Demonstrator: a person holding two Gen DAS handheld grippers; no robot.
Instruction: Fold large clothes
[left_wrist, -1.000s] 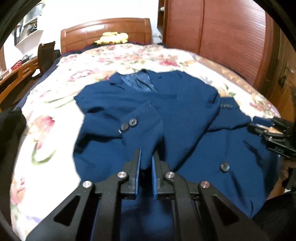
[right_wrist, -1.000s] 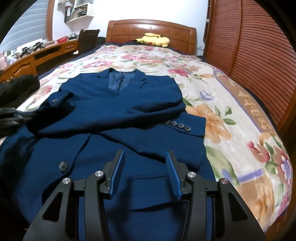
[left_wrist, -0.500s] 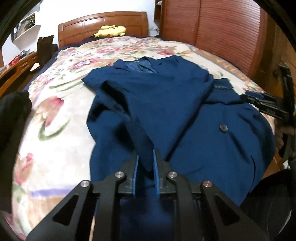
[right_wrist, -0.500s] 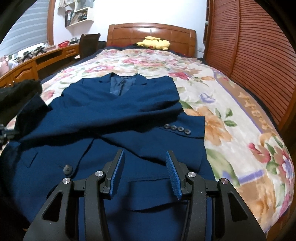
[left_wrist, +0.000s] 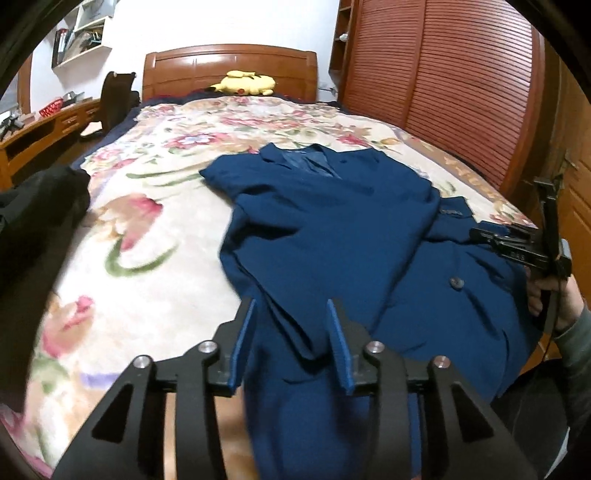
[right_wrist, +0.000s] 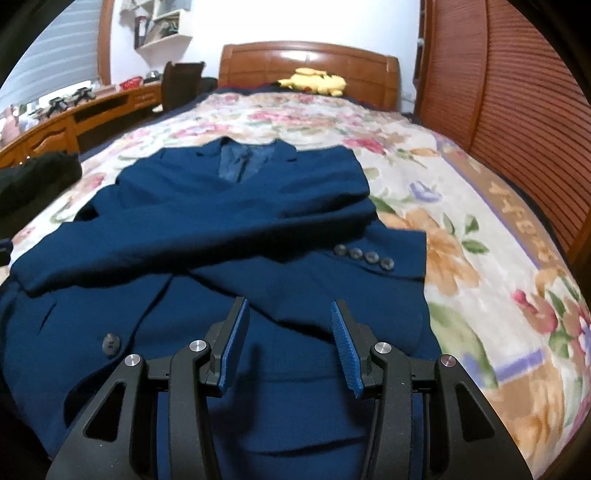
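Blue jacket (right_wrist: 229, 229) lies flat at the near edge of the floral bed (right_wrist: 480, 240), sleeves folded across its front. Left gripper (left_wrist: 291, 317) gapes wide over it, gripping nothing; right gripper (right_wrist: 290, 317) likewise spread and empty. Far off, a yellow plush toy (right_wrist: 314, 81) sits against the headboard (right_wrist: 306, 59).

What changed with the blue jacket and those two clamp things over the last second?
The left gripper was shut on the jacket's sleeve, carried it across the blue jacket, and has now opened and let go; the sleeve lies folded over the front. The right gripper stayed open above the hem, and the yellow plush toy kept its place.
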